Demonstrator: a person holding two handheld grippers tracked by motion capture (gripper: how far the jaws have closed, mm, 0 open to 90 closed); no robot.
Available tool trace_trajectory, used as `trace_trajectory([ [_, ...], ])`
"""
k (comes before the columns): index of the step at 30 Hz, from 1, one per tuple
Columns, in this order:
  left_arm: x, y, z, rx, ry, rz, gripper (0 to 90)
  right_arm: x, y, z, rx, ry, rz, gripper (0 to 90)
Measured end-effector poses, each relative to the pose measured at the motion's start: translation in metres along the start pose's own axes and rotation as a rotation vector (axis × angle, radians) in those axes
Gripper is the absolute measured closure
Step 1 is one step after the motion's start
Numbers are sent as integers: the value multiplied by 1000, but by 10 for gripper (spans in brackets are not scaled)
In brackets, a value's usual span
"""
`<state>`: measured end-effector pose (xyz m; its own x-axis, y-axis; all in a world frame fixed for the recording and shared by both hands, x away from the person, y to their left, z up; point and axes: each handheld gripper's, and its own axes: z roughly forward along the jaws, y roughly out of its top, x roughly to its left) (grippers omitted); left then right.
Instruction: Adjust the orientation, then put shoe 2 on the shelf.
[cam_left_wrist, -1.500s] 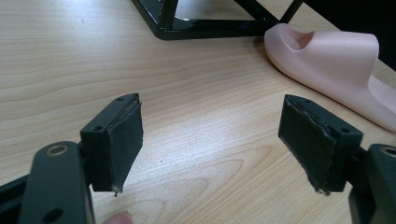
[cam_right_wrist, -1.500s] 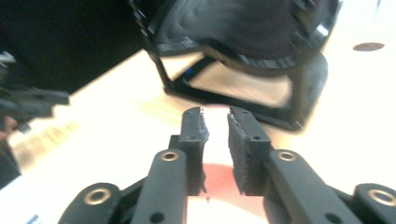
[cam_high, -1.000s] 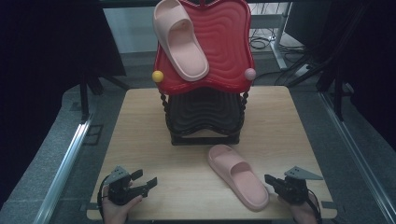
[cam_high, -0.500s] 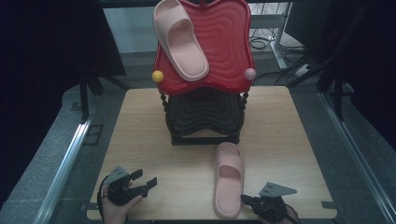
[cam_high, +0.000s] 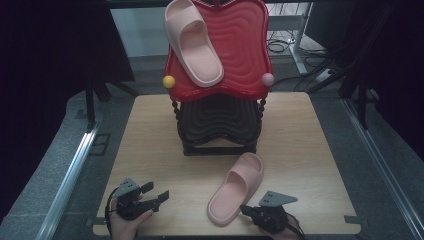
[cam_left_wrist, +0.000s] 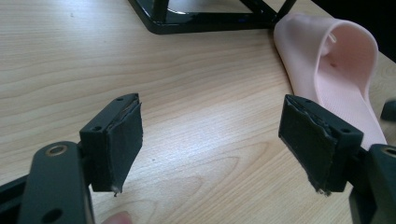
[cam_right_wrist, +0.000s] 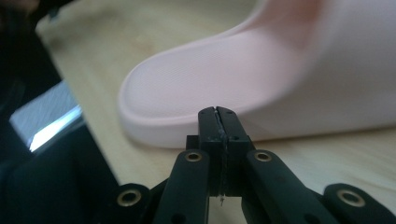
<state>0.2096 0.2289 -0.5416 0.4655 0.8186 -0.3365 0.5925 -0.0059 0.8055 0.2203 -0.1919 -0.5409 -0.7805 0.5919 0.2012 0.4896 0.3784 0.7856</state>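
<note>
Both my grippers low at the table's near edge.
My right gripper (cam_right_wrist: 218, 114) is clenched empty, tips against the slipper (cam_high: 235, 187); left gripper (cam_left_wrist: 210, 135) is spread wide; my hands are cut off.

Bare table (cam_high: 150, 140) left; black rack (cam_high: 220, 130) and slipper (cam_high: 235, 187) blocking centre.

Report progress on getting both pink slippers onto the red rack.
Done: one pink slipper lies on the red top shelf. In hand: the right gripper, jaws shut and empty, is at the heel of the second slipper on the table. Left: gripping and lifting it; the left gripper waits open.
</note>
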Motion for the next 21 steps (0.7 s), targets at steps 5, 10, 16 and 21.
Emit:
trace_trajectory([
  [5, -7, 1, 4, 10, -9, 11, 221, -26, -7, -30, -95, -68, 74, 844],
  [10, -19, 7, 13, 29, -33, 39, 251, -51, -17, -52, -147, -98, 160, 672],
  [16, -40, 22, 34, 30, -60, 84, 311, -62, -21, -62, -174, -132, 194, 592],
  [21, -66, 35, 64, 54, -108, 146, 358, -65, -22, -67, -188, -140, 210, 587],
])
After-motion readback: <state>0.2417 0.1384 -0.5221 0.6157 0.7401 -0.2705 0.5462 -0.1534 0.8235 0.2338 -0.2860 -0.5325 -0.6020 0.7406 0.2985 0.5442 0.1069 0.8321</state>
